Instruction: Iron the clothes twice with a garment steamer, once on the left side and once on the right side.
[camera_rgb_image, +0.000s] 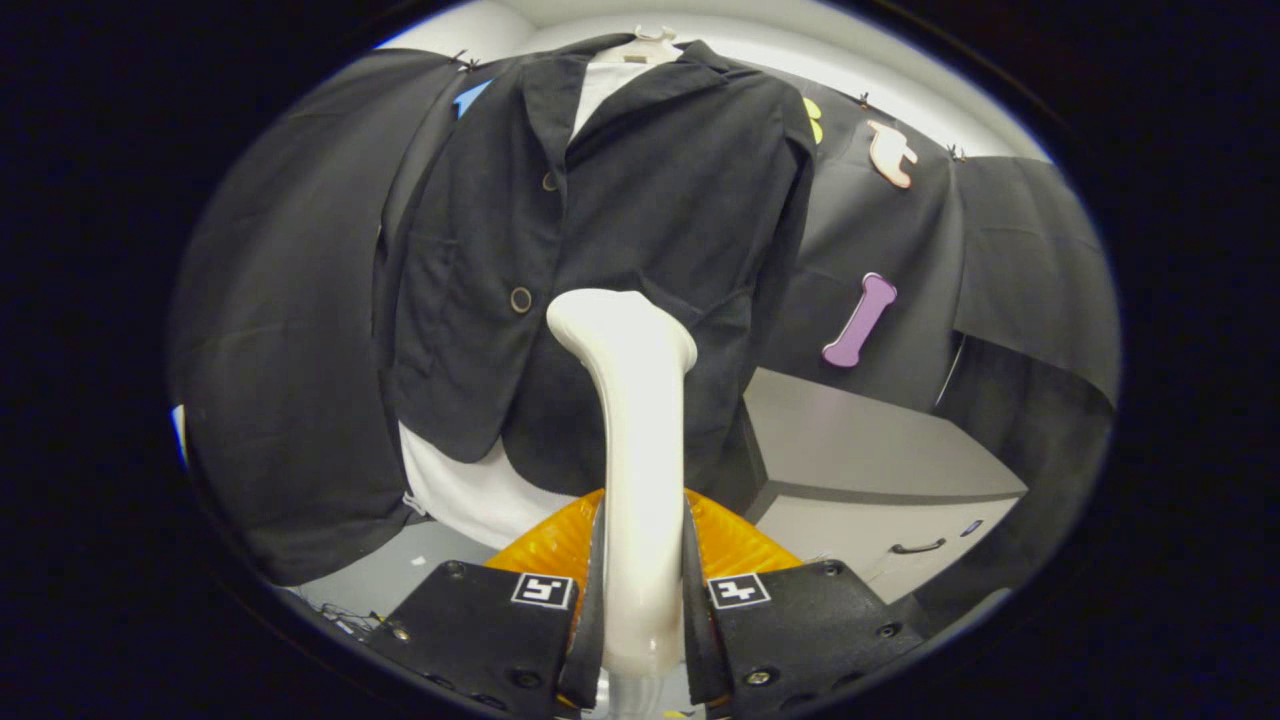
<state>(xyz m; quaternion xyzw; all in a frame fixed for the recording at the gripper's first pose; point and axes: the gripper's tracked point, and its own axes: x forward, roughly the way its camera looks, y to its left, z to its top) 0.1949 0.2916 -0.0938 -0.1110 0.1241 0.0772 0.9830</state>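
A black jacket (640, 200) hangs on a white hanger (655, 38) over a white garment (470, 490) that shows below its hem and at the collar. My gripper (640, 590) is shut on the handle of a white garment steamer (635, 420), which rises upright between the fingers. The steamer's head (615, 320) is up against the jacket's right front panel, just right of the lower button (521, 299). Whether the head touches the cloth I cannot tell.
An orange ribbed object (730, 545) lies just beyond the fingers, under the steamer. A grey cabinet (860, 450) with a drawer handle (918, 547) stands to the right of the jacket. Black cloth (280, 350) drapes the booth wall on both sides.
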